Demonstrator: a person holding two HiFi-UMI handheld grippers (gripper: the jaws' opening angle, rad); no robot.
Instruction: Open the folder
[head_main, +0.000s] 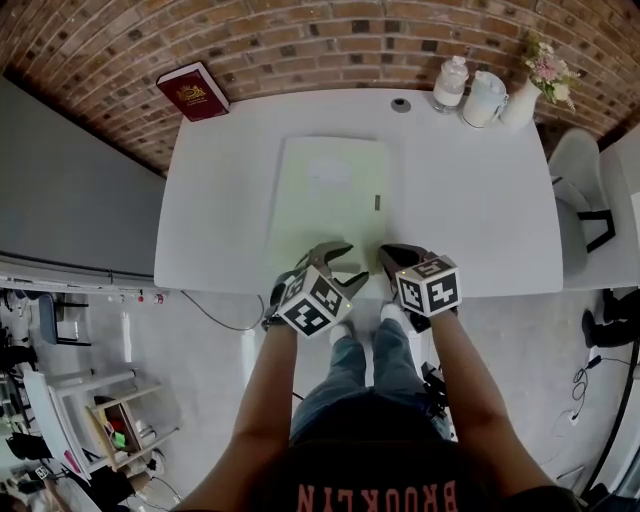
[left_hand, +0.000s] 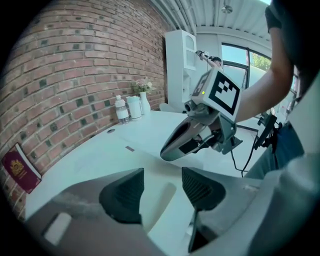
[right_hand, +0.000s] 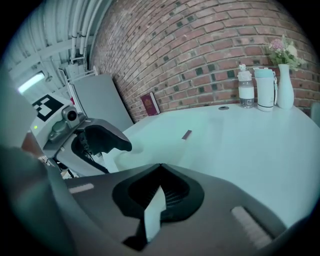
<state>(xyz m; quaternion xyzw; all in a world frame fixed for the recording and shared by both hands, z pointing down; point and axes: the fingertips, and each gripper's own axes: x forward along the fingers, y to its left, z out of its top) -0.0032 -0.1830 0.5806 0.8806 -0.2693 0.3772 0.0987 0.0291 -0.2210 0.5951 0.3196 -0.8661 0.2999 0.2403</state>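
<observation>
A pale green folder (head_main: 330, 190) lies shut and flat on the white table (head_main: 480, 210), with a small dark tab (head_main: 377, 202) near its right edge. My left gripper (head_main: 345, 263) hovers over the folder's near edge. It is open, and nothing lies between its pads (left_hand: 122, 195). My right gripper (head_main: 392, 260) is just to its right, by the folder's near right corner, with its jaws shut and tips touching (right_hand: 160, 166). The left gripper view shows the right gripper (left_hand: 185, 142) closed above the table. The folder (right_hand: 192, 145) stretches ahead in the right gripper view.
At the table's far left corner lies a red book (head_main: 193, 92). A water bottle (head_main: 450, 83), a white jug (head_main: 484, 99) and a vase of flowers (head_main: 535, 85) stand at the far right. A cable grommet (head_main: 401, 104) sits near them. A white chair (head_main: 580, 190) stands at the right.
</observation>
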